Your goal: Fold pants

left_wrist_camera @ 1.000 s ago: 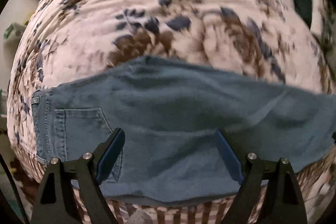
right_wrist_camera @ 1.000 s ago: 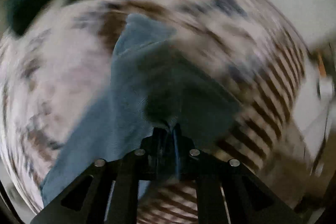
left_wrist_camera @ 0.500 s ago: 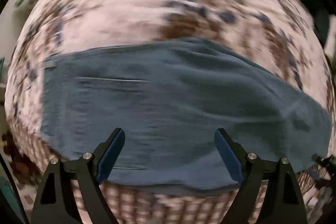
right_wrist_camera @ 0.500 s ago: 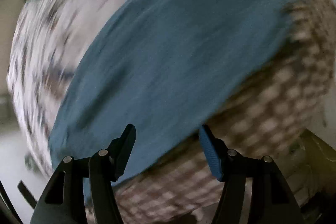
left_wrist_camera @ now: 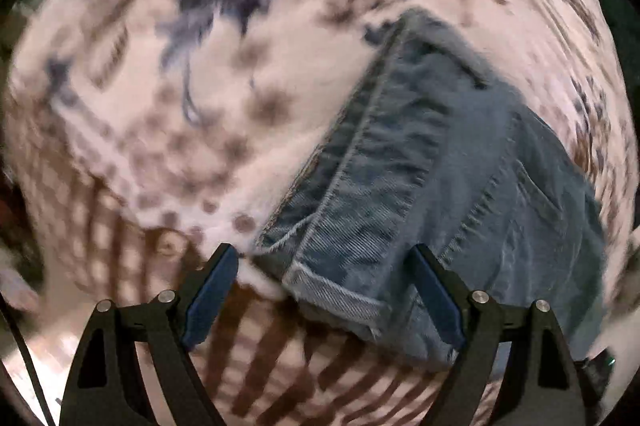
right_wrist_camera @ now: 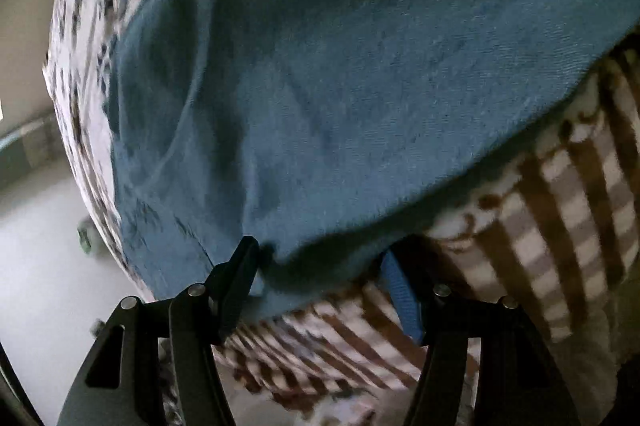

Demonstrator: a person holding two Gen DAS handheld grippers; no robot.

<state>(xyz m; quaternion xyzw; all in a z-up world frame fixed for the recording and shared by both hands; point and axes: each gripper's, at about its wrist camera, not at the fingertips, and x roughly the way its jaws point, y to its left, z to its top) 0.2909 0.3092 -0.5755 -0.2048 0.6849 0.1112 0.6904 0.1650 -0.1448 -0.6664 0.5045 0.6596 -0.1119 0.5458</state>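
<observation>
Two hand-held grippers, left [left_wrist_camera: 322,292] and right [right_wrist_camera: 320,284], spread over one pair of jeans [left_wrist_camera: 432,178]

We see blue denim pants [left_wrist_camera: 432,186] lying flat on a bedspread [left_wrist_camera: 168,74] printed with flowers and a brown checked border. In the left wrist view the stitched waistband runs diagonally, with a seam and a pocket opening showing beside it. In the right wrist view the smooth denim lies near the bedspread's checked edge.
</observation>
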